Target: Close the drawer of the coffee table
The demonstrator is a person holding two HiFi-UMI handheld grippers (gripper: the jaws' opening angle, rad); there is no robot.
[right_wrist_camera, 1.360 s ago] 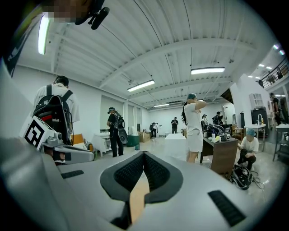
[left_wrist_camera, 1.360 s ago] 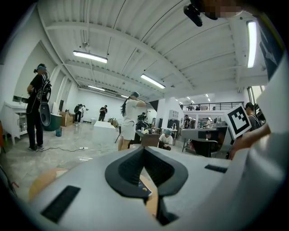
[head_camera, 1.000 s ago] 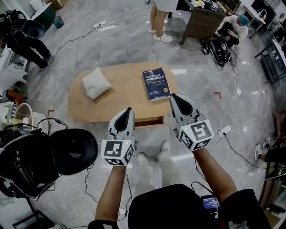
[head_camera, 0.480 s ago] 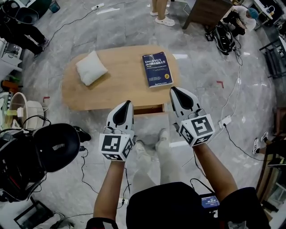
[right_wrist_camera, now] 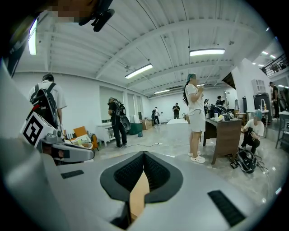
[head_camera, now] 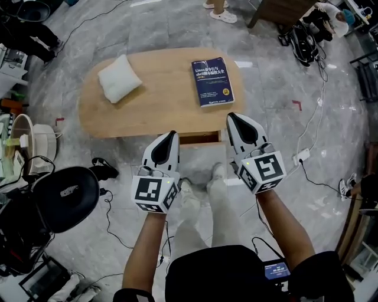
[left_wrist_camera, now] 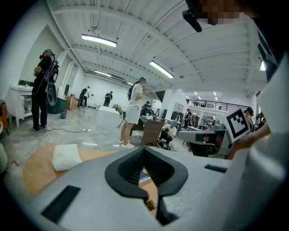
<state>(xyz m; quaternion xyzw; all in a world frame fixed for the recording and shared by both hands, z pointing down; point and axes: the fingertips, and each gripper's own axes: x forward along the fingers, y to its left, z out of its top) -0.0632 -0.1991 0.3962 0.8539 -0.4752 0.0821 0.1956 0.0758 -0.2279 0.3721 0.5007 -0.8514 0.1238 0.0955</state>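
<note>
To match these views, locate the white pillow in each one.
Head view: pillow, upper left, lying on the coffee table.
Left gripper view: pillow, lower left, on the coffee table.
Right gripper view: not in it.
Shared landmark: the coffee table, in head and left gripper views.

There is one oval light-wood coffee table (head_camera: 147, 109), with one shallow wooden drawer (head_camera: 199, 139) in its near side. Two things lie on its top: one white square cushion (head_camera: 120, 78) and one blue softcover book (head_camera: 213, 81). Two grey handheld grippers show, the left gripper (head_camera: 168, 139) and the right gripper (head_camera: 234, 121). On the floor are one large black domed object (head_camera: 65, 197) and one white power strip (head_camera: 301, 157). One dark brown wooden desk (head_camera: 282, 8) stands at the far edge.
</note>
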